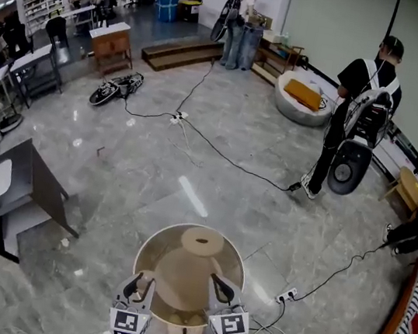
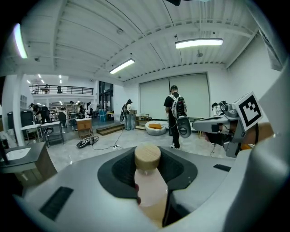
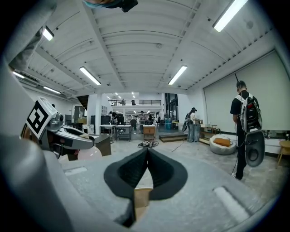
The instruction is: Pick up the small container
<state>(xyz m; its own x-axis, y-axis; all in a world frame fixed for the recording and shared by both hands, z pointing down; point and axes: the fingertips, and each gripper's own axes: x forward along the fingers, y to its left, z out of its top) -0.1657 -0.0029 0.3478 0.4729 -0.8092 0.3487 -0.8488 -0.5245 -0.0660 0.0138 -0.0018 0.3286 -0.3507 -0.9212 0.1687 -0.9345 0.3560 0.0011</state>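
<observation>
left gripper [image 1: 136, 288]: near edge of the scene, clenched on the small container [image 2: 149, 188]; dark pads press its sides.
small container: pale pink, translucent, lies along the left gripper's jaws, held over the near part of the bench [image 1: 153, 234].
lid [image 2: 147, 157]: light wood, round, on the container's far end.
right gripper [image 1: 222, 290]: just right of the left gripper, jaws closed tip to tip, nothing between them.
bench: round, light wood, under both grippers.
disc [image 1: 203, 241]: flat, round, on the far part of the bench.
floor [image 1: 138, 167]: grey polished stone.
cable [image 1: 226, 156]: black, runs across the floor from far left to right.
dark stand [image 1: 20, 191]: left of the bench, well apart.
person [image 1: 356, 119]: standing far right, black top, backpack.
</observation>
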